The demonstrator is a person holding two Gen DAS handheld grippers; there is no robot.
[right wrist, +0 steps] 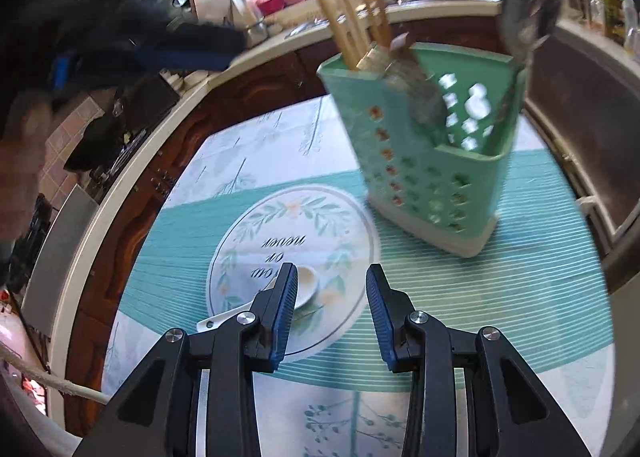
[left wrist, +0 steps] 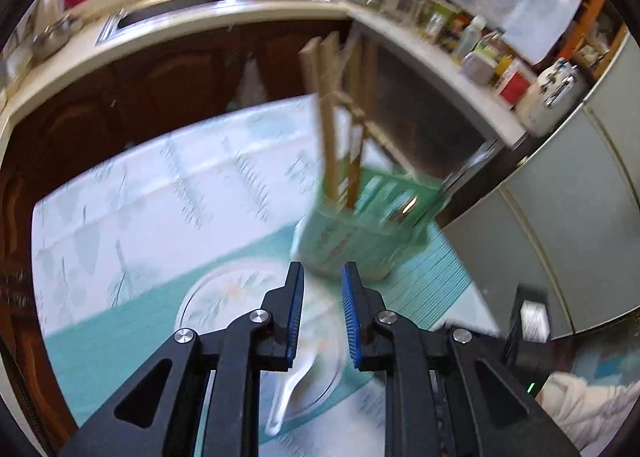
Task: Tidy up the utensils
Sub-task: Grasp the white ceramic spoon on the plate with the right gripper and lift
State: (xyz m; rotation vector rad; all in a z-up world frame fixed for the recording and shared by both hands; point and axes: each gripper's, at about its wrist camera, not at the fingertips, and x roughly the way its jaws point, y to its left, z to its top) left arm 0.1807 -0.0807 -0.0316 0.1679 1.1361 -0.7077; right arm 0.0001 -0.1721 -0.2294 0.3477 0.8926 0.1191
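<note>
Kitchen counters ring your table (right wrist: 520, 297), where the white spoon (right wrist: 280, 293) lies on the round mat (right wrist: 344, 225), handle toward you. Both your left gripper (left wrist: 322, 277) and right gripper (right wrist: 332, 277) stand apart, empty; the green caddy (right wrist: 424, 177) holding upright chopsticks (right wrist: 344, 17) stands just beyond.

Both fisheye views ride on the hand-held tools, tilted steeply down at the tablecloth (right wrist: 260, 145) from close above. Both share the round printed mat (right wrist: 280, 225), the white spoon (left wrist: 288, 389) and the green utensil holder (right wrist: 432, 161), with the kitchen counter (left wrist: 240, 13) behind.

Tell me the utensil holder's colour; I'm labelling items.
Mint green utensil holder, clearest in the right wrist view.
</note>
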